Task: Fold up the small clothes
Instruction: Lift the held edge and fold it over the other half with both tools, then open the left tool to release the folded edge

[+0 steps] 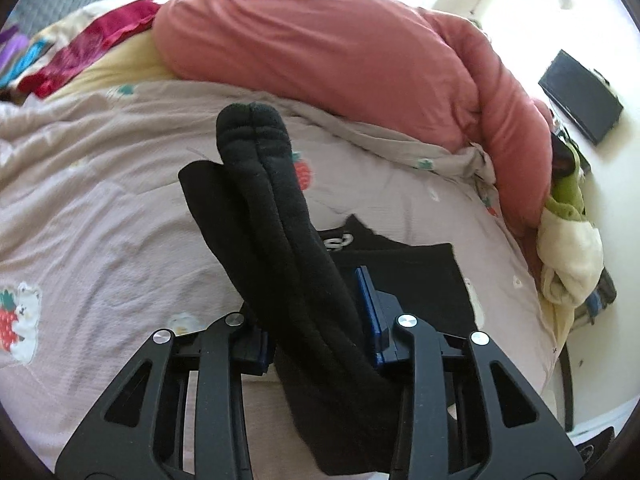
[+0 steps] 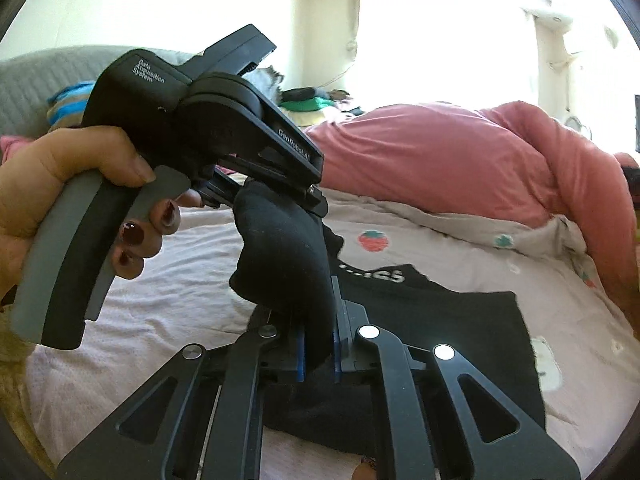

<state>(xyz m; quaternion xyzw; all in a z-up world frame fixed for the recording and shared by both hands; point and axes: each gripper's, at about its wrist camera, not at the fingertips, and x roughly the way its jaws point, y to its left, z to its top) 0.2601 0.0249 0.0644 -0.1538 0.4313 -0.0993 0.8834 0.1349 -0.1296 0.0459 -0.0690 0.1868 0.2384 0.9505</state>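
Note:
A pair of black socks [image 1: 260, 168] lies together lengthwise and sticks out forward between the blue pads of my left gripper [image 1: 316, 320], which is shut on it above the bed. In the right wrist view the same socks [image 2: 280, 260] hang bent between the two grippers. My right gripper [image 2: 318, 320] is shut on their lower end. The left gripper [image 2: 308, 200], held by a hand [image 2: 60, 168], grips their upper end. A folded black garment [image 2: 440, 320] with white lettering lies flat on the bed under both grippers.
The bed has a pale pink cover [image 1: 100, 200] with strawberry prints. A bulky pink duvet [image 1: 320, 40] is heaped along its far side. Colourful clothes [image 1: 80, 52] lie at the far left, and a cream and green bundle [image 1: 568, 240] at the right edge.

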